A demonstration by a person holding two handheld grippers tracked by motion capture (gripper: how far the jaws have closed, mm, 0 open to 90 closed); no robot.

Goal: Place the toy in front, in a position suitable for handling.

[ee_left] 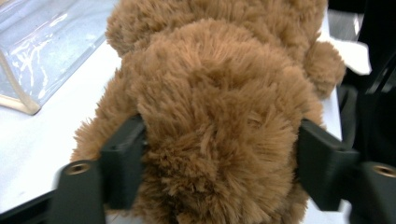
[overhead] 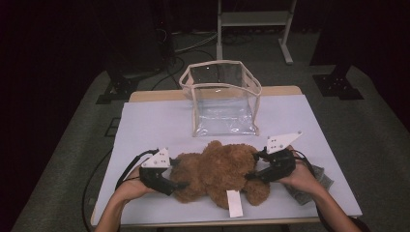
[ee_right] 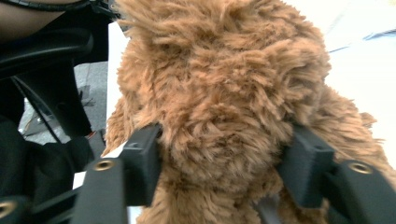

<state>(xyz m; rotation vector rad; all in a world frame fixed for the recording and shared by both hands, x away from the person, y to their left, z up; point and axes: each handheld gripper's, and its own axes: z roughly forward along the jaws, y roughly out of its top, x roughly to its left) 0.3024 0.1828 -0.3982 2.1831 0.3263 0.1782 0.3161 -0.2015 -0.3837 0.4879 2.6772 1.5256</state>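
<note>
**Both grippers take the teddy bear by its two ends**

The teddy bear (overhead: 220, 171) lies near the front edge of the table (overhead: 145, 121), before the clear bag (overhead: 222, 96). The left gripper (overhead: 180, 184) grasps one furry end, its jaws pressing into the plush; the right gripper (overhead: 252, 175) grasps the other end the same way. To lift well, I think both hands should rise together and keep the bear level, because soft fur slips easily. The bag opening is narrow, so lower it slowly.

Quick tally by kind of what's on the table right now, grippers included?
Brown teddy bear: 1
Clear bag: 1
Grey cloth: 1
Grippers: 2, left gripper and right gripper, each clamped on the bear
Total: 5
</note>
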